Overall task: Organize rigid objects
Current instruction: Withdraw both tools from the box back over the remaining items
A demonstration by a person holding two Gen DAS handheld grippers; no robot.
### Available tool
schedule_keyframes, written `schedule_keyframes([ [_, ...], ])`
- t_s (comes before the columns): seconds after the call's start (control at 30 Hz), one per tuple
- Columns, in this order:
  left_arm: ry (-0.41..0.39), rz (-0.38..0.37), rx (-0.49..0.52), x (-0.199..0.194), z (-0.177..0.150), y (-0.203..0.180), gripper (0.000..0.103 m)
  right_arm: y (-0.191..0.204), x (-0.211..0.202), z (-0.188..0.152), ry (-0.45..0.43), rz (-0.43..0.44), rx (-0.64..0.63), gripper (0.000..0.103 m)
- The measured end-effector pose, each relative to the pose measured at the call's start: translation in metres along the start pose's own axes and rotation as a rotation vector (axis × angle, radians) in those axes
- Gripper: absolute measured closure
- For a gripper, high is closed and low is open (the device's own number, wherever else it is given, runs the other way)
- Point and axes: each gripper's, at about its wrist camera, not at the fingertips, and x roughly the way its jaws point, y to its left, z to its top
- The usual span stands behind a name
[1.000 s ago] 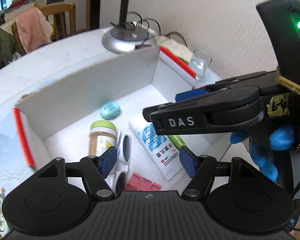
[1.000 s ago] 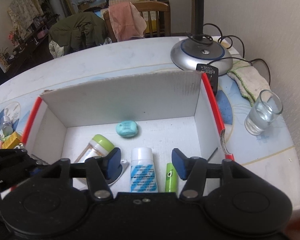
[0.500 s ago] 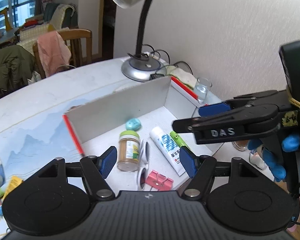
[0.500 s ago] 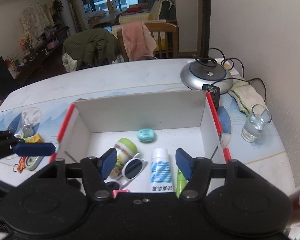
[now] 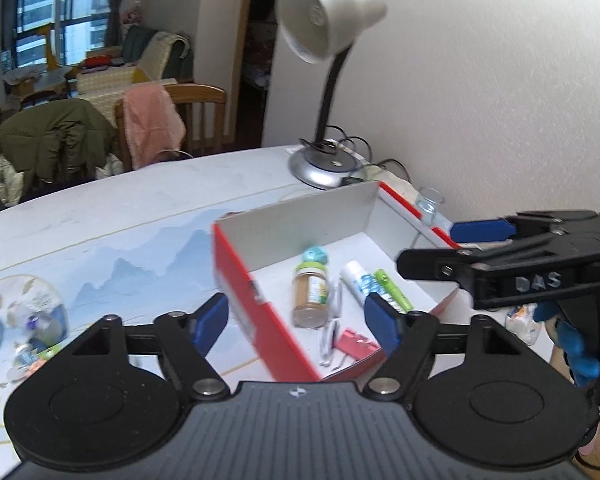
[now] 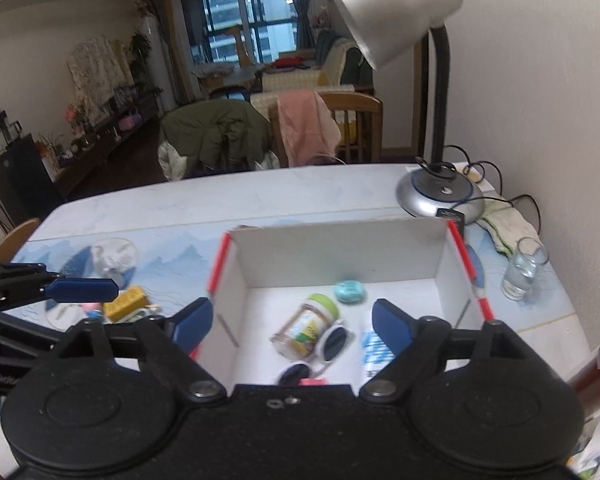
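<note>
A red and white cardboard box (image 5: 300, 216) (image 6: 340, 248) stands open on the table. Inside lie a green-lidded jar (image 5: 310, 296) (image 6: 308, 326), a teal oval object (image 5: 315, 255) (image 6: 350, 291), a white and blue tube (image 5: 358, 280) (image 6: 376, 348), a green marker (image 5: 394, 290), white sunglasses (image 6: 332, 344) and pink clips (image 5: 356, 344). My left gripper (image 5: 296, 322) hovers above the box's near left corner, its jaws opening with nothing between them. My right gripper (image 6: 292, 322) hangs above the box's near side, jaws opening wide, also holding nothing. Each gripper shows in the other's view (image 5: 480, 256) (image 6: 60, 288).
A silver desk lamp (image 5: 324, 28) (image 6: 440, 196) stands behind the box by the wall. A glass of water (image 6: 526, 268) and a cloth (image 6: 504, 224) sit right of the box. Small items, one yellow (image 6: 126, 304), lie to the left. A brown bottle (image 6: 596, 368) is at the right edge.
Both grippers have drawn back and risen away from the box, so more of the table and the lamp shows. Both pairs of jaws stand wider, the right one most.
</note>
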Motion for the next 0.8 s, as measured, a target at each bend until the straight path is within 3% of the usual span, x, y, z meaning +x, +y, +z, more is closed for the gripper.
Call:
schedule_keyframes([
  [0.23,-0.025,0.044,-0.022,-0.028,-0.017,0.037,0.027,0.052,-0.008,-0.010,-0.031,0.025,-0.049,0.006],
  [0.6,-0.081,0.080,-0.049,-0.064,-0.035,0.104,0.017,0.124,0.009,-0.018,-0.015,0.092,-0.067,0.004],
  [0.8,-0.084,0.093,-0.055,-0.071,-0.044,0.142,0.002,0.152,0.023,-0.020,-0.002,0.112,-0.061,0.005],
])
